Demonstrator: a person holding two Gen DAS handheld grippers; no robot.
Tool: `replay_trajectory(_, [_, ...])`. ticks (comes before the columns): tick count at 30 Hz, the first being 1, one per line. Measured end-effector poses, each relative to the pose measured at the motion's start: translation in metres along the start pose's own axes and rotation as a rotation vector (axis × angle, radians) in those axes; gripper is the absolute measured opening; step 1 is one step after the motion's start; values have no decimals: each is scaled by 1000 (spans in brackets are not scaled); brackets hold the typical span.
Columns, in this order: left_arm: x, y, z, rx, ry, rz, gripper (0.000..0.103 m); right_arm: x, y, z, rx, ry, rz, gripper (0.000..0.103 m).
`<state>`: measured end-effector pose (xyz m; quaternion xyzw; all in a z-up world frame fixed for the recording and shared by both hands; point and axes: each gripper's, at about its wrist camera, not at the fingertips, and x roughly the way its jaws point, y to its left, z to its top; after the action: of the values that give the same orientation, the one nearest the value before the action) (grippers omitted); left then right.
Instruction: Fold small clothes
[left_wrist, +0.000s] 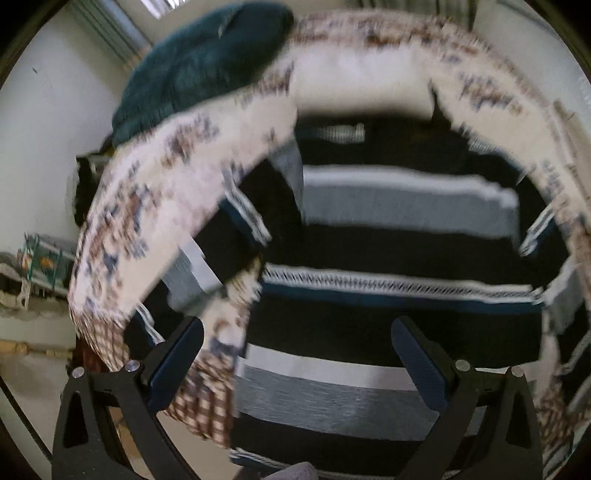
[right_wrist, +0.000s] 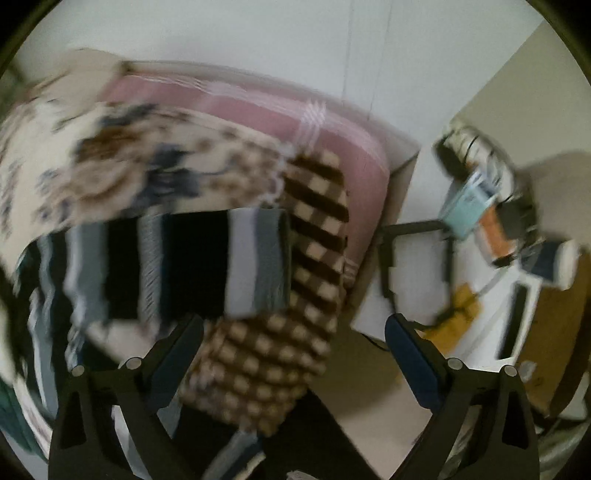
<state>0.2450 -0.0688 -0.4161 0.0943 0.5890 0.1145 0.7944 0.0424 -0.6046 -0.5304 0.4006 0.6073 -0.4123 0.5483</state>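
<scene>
A bed covered by a floral blanket (left_wrist: 162, 206) with a brown checked border (right_wrist: 266, 354) stands against white walls. On it lies a striped garment (left_wrist: 388, 295), black, grey and white; it looks partly folded, a flap turned over, with further folds left. The left gripper (left_wrist: 295, 354) hangs wide open above it, holding nothing. The right gripper (right_wrist: 293, 350), equally spread, is empty beside the bed edge.

A bed (right_wrist: 354, 155) was covered by a cream floral sheet (left_wrist: 155, 206) with a brown checked border (right_wrist: 314, 229). A striped garment (left_wrist: 388, 302) in black, grey and white was spread flat on the sheet. A dark teal cloth (left_wrist: 207, 62) was heaped on the sheet at the far edge.
</scene>
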Motion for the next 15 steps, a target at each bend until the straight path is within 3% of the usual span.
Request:
replay_trajectory(3, [36,-9,-5,-8,56,19,103,48,7,16,20,20,1,95])
replay_trajectory(5, [56,-14,-7,-12,78,22,103,69,13,24,27,19,12,84])
replay_trajectory(8, [83,-13,-8,-20,101,36,103,84,23,27,29,7,45,48])
replay_trajectory(9, [88,-11,-8,-28,108,37,103,83,29,26,16,-9,42,24])
replay_trajectory(10, [93,-7,-7,-40,114,38,103,78,36,23,-4,-31,24,11])
replay_trajectory(15, [105,26,1,-120,121,46,103,22,97,-2,-180,-169,26,8])
